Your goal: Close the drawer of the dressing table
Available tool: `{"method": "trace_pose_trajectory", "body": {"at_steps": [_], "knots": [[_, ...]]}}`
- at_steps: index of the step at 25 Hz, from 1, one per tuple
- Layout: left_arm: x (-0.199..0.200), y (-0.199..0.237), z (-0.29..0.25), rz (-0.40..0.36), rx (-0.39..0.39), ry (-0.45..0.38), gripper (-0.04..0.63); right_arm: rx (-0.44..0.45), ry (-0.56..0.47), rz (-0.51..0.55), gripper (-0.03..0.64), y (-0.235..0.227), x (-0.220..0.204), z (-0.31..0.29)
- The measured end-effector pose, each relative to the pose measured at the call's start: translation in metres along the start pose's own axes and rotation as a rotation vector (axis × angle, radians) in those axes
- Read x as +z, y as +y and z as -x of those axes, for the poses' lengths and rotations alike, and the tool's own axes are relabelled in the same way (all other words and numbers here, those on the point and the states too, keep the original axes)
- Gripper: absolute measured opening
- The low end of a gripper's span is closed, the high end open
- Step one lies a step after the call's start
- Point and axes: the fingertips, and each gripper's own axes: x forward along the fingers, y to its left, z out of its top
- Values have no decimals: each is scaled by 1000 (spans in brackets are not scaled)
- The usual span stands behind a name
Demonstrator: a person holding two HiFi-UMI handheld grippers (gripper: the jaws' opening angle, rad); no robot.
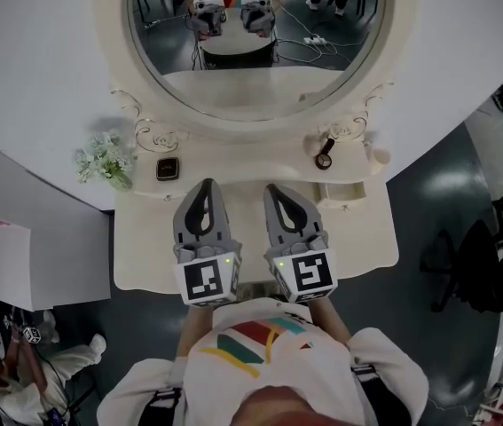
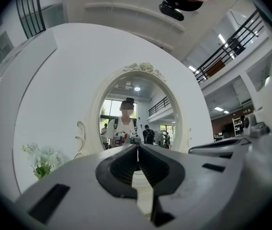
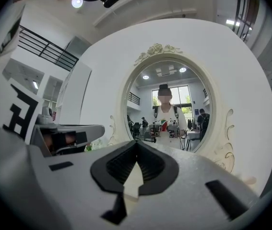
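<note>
The cream dressing table (image 1: 145, 256) stands under me with its oval mirror (image 1: 242, 87) at the back. A small drawer (image 1: 343, 194) with a knob sits on the top at the back right, below a little shelf; I cannot tell how far out it stands. My left gripper (image 1: 205, 185) and right gripper (image 1: 272, 188) hover side by side over the middle of the top, pointing at the mirror. Both are shut with nothing held. The left gripper (image 2: 137, 146) and right gripper (image 3: 136, 143) face the mirror (image 2: 136, 114) in their own views; the drawer is hidden there.
A bunch of white flowers (image 1: 105, 160) stands at the back left, with a small dark square object (image 1: 168, 169) beside it. A round-headed dark item (image 1: 324, 156) and a pale figurine (image 1: 377, 157) rest on the right shelf. A dark chair (image 1: 473, 256) stands on the floor to the right.
</note>
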Motion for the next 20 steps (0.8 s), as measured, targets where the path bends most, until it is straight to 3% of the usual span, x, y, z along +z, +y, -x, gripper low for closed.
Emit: {"method": "trace_pose_trajectory", "body": {"at_steps": [15, 20], "knots": [[2, -29, -11, -2, -16, 10, 11, 62, 34, -2, 2, -10, -8, 5], [-5, -43, -13, -2, -46, 35, 10, 43, 49, -2, 65, -25, -16, 11]]}}
